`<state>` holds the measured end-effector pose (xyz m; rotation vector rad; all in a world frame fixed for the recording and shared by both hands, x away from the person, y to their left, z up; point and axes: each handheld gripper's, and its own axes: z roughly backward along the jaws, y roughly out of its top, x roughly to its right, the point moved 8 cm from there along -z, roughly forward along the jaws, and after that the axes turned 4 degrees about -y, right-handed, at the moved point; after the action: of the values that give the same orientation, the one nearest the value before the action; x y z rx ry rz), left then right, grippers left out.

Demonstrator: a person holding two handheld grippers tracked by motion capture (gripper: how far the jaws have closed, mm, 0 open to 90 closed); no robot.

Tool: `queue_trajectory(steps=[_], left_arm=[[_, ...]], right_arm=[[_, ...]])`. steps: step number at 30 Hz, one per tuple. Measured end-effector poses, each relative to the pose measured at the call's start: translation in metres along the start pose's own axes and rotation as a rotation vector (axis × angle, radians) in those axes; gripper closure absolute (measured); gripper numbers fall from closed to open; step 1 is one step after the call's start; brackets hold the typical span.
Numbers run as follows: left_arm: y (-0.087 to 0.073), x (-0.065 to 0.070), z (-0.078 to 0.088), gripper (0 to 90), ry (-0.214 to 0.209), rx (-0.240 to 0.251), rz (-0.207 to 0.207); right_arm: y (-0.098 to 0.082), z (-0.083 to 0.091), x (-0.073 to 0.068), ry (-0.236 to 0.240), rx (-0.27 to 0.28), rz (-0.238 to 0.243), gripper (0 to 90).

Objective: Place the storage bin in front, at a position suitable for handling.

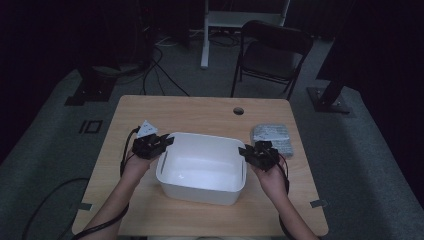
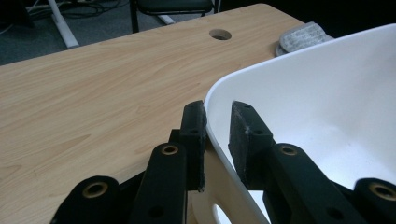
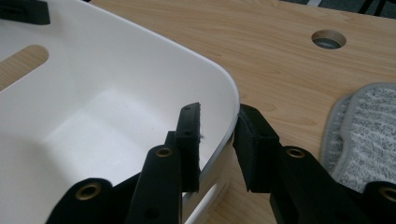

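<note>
I read both as clamped: left gripper [image 2: 217, 135] has its jaws astride the left rim of the white rectangular plastic tub [image 1: 200, 167], one pad outside, one inside; right gripper [image 3: 219, 140] does the same on the right rim. The tub sits centre frame in the high view, on the light wooden table [image 1: 200, 107].

Risks as I judge them: thin sloped rim, so pads could slide off on lift; uneven lift tilts the tub; a sideways pull flexes the walls.

Count: one tub, two grippers, one grey folded cloth [image 1: 271, 136] right of the tub, one cable hole [image 1: 238, 110] upper right of the tabletop, one black folding chair [image 1: 272, 55] at top.
</note>
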<state>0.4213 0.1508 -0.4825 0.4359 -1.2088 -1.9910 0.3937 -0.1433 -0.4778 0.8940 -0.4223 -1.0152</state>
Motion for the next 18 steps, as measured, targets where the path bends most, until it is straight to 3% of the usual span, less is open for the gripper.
queue_trajectory(steps=[8,18], left_arm=[[-0.008,0.004,0.011,72.6,-0.001,0.0,0.014],[-0.017,0.014,0.018,72.0,0.029,-0.007,0.024]], right_arm=[[0.005,-0.006,0.0,-0.005,-0.011,-0.002,76.0],[0.015,-0.018,0.001,-0.022,-0.033,0.028,81.0]])
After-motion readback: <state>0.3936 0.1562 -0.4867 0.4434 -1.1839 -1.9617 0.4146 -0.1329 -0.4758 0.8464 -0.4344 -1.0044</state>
